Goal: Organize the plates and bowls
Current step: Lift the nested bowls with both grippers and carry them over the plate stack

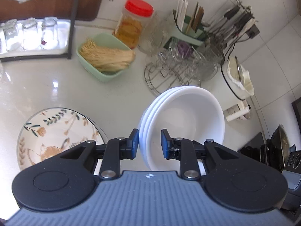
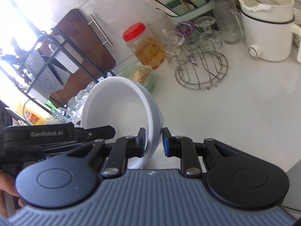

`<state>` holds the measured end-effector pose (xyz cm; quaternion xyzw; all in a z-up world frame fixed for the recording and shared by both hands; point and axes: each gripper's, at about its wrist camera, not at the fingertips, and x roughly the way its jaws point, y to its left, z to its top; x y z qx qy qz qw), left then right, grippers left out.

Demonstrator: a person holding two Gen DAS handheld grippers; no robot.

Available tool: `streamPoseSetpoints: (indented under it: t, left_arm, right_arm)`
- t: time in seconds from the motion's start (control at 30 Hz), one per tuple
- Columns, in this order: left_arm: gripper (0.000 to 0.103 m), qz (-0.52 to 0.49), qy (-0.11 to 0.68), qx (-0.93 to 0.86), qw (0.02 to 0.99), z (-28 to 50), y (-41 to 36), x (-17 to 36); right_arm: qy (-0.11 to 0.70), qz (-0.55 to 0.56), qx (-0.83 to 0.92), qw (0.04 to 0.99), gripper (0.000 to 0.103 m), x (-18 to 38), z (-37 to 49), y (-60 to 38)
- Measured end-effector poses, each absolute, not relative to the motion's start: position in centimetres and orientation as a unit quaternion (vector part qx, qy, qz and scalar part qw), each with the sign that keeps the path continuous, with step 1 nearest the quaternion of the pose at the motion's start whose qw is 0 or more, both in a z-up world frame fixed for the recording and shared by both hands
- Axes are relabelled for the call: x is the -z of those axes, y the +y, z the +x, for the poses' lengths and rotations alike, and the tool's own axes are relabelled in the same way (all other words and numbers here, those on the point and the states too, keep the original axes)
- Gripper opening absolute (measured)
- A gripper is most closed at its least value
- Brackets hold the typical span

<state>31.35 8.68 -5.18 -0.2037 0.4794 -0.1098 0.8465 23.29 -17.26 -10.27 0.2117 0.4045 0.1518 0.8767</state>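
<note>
Both grippers grip one stack of three smooth white nested bowls [image 1: 185, 120] by opposite rims, tilted above the glossy white table [image 1: 56, 86]. The left gripper [image 1: 150, 144] and right gripper [image 2: 153, 142] have their fingers narrow on the rims. Open tabletop lies between a round floral ceramic plate [image 1: 54, 131] and a wire rack [image 1: 169, 75].

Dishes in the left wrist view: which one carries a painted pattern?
The plate lying flat on the counter at lower left: it has leaves and flowers painted on it. The stacked white bowls held at the rim are plain.
</note>
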Motion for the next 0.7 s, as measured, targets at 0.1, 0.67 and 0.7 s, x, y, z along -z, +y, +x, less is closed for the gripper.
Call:
streamPoseSetpoints:
  t: [0.1,0.67,0.7]
  left_arm:
    - [0.029,-0.207,0.472,0.101,0.851,30.9,10.0,4.5]
    - [0.029,-0.246,0.465,0.038,0.85,27.6,19.4,6.8]
    - [0.029,-0.247,0.467,0.034,0.849,27.5,19.9,7.1]
  right_arm:
    - [0.4,0.207,-0.162,0.878,0.022,9.6,23.3,-16.2]
    - [0.451,0.156,-0.229,0.849,0.022,10.4,23.7,-7.8]
    - [0.455,0.153,-0.232,0.846,0.022,10.7,23.8,-7.2]
